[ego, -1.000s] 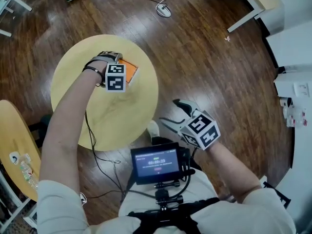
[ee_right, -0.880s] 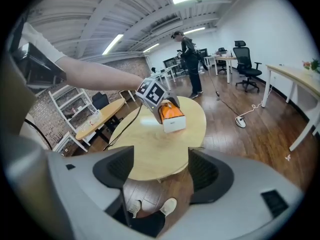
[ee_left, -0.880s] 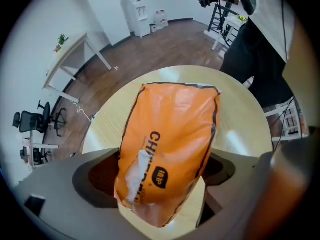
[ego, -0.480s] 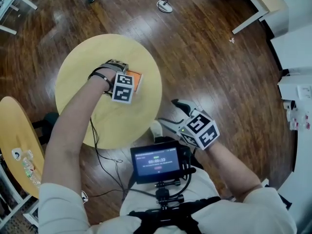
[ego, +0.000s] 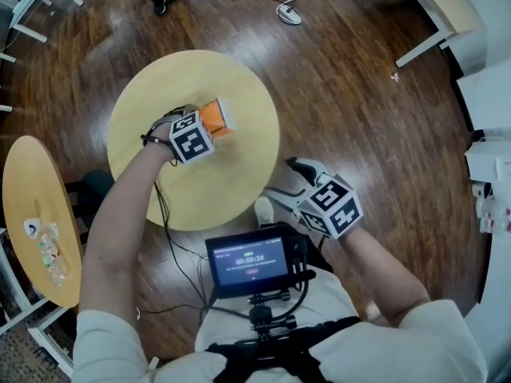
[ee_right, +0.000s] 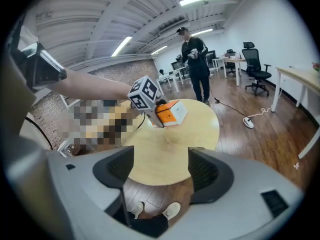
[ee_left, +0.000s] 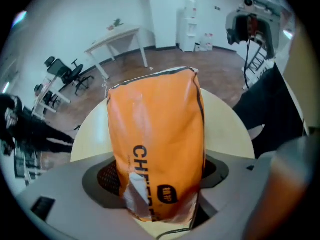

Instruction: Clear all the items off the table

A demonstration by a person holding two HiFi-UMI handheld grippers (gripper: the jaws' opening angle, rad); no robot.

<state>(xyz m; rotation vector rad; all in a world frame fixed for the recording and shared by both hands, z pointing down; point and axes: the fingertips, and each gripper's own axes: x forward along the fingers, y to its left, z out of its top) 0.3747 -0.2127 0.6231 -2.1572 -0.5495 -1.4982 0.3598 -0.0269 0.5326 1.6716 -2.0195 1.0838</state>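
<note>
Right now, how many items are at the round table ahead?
1: the orange pack, gripped in the left gripper's jaws over the round table. The forearm covers part of the top, so something may be hidden.

head: steeply down | gripper views: along jaws — close | shared: round table (ego: 215, 183)

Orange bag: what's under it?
Only bare round table shows below the orange bag, which the left gripper has just closed on. Directly beneath is hidden by the bag.
</note>
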